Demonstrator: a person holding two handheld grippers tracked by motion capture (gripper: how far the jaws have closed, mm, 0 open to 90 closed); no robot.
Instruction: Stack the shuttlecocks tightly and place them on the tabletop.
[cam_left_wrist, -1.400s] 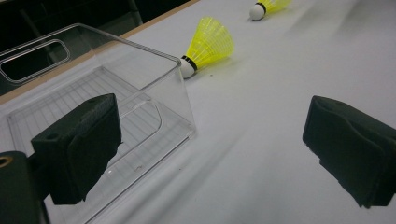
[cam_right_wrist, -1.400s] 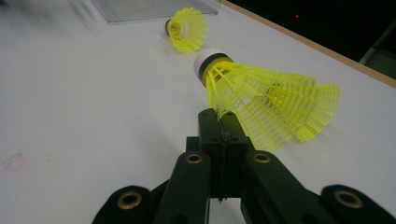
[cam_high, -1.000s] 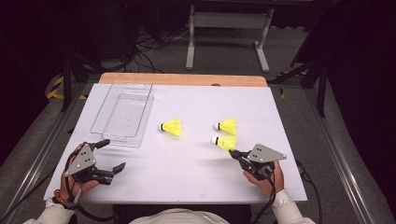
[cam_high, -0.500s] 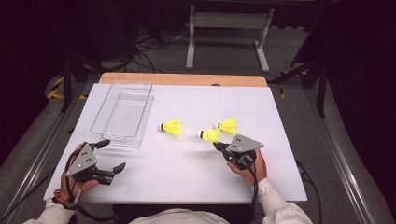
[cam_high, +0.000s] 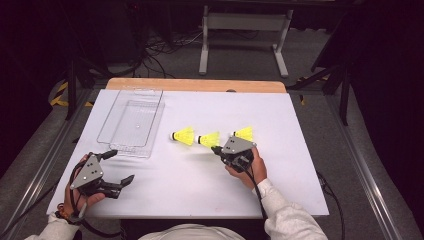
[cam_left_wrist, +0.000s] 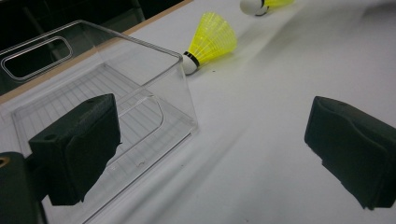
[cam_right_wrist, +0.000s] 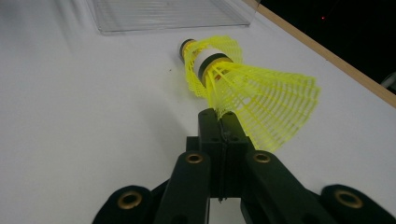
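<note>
Right gripper (cam_right_wrist: 223, 122) clenched on skirt edge of shuttlecock (cam_right_wrist: 261, 98), held just above table (cam_high: 310, 130), right of clear tray (cam_high: 131, 122). Left gripper (cam_high: 119, 167) released, idle near tray. I keep pinch firm, carry low toward tray, avoid crushing skirt.

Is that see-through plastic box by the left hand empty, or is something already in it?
Empty. The clear box shows only its ribbed floor, and all three yellow shuttlecocks lie out on the white table.
</note>
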